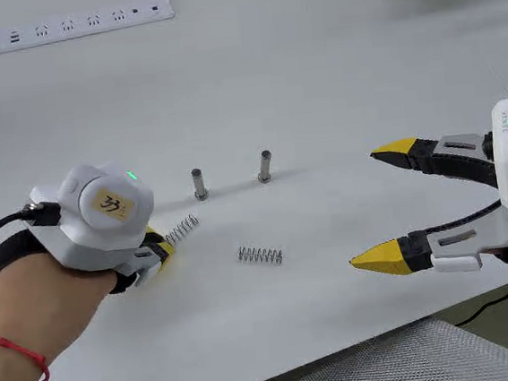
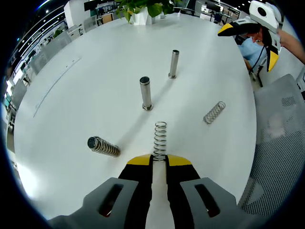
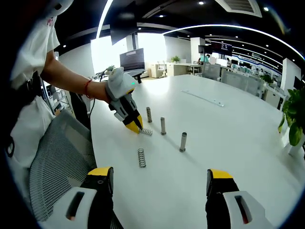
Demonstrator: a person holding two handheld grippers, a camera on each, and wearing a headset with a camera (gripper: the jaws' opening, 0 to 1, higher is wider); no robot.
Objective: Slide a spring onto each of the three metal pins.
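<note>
Spring (image 2: 160, 138), a fine steel coil, pinched at one end in the left gripper (image 2: 159, 160).
Two smooth bare pins (image 1: 198, 184) stand at its 1 o'clock; a loose spring (image 1: 260, 255) lies at 4 o'clock. Right gripper (image 1: 364, 207) gapes wide, yellow-tipped.

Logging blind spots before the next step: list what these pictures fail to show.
- Head view: tips of the left gripper, mostly covered by its own white housing.
- Left gripper view: gripped end of the silver coil spring, buried between the yellow tips.
- Head view: body of the right gripper, cut by the right edge.
</note>
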